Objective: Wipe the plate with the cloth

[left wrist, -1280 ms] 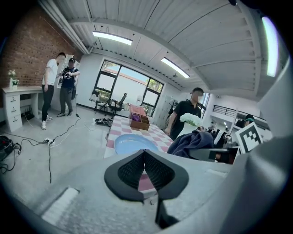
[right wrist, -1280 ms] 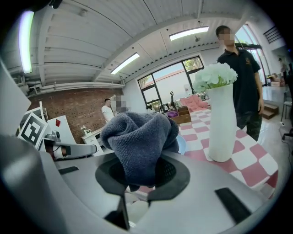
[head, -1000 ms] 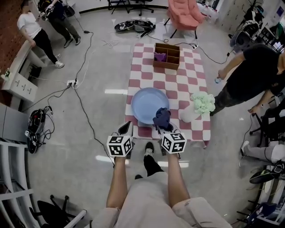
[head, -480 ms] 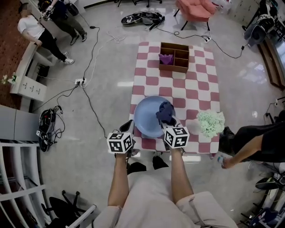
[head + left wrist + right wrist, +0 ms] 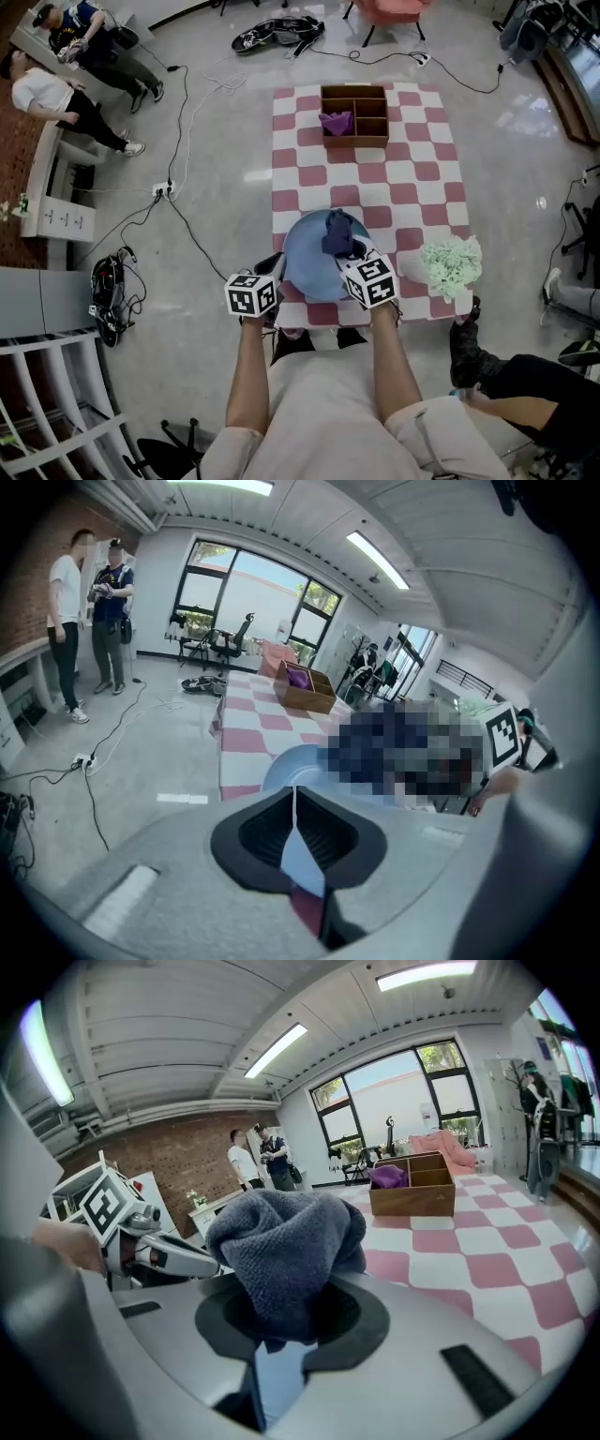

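While the soft cloth (image 5: 337, 232) was pinched in the right gripper (image 5: 345, 255) over the stiff, likely slick plate (image 5: 302, 261) mid-frame, the left gripper (image 5: 272, 267) was closed beside its rim.

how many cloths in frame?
3: dark blue terry cloth gripped in the right tool over the blue plate; purple cloth in the brown wooden box; pale green fluffy cloth near the checkered table's right edge.
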Motion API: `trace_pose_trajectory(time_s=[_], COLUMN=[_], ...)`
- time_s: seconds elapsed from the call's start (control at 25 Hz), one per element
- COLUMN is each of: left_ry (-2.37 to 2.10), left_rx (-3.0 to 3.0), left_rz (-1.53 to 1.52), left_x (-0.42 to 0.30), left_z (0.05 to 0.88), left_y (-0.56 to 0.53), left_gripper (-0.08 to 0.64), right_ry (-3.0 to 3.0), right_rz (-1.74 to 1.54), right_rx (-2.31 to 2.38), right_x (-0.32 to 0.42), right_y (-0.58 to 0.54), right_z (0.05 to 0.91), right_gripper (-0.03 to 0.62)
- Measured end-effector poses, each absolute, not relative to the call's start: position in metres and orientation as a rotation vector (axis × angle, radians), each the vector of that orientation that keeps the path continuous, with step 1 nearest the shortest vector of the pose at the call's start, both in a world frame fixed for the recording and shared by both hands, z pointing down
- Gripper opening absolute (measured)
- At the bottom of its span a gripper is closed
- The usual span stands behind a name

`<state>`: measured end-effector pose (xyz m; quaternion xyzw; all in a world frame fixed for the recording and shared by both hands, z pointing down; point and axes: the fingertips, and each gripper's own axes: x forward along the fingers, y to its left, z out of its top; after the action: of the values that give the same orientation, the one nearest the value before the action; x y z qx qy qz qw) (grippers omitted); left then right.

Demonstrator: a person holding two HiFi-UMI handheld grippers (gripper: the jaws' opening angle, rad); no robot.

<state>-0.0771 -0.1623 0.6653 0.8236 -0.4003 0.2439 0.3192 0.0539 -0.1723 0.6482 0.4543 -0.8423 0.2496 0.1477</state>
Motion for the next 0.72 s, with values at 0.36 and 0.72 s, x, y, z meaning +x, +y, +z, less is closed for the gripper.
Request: trace_pose_trajectory(time_s=[0.36, 0.72], left_ry=[-0.765, -0.493], left_rx=[2.194, 2.258], left_rz=[0.779, 0.832], left_x=[-0.076, -0.057], left_z=[0.7, 0.714], left_y=[-0.201, -0.226], left_gripper=[0.015, 0.077], right_ry=[-2.32, -2.164], right_rz=[0.579, 0.569], right_rx=[1.291, 1.423], right_x=[0.04, 0.026], right_y=[-0.169, -0.159], right_z=[0.661, 0.679], right_gripper=[0.083, 0.083])
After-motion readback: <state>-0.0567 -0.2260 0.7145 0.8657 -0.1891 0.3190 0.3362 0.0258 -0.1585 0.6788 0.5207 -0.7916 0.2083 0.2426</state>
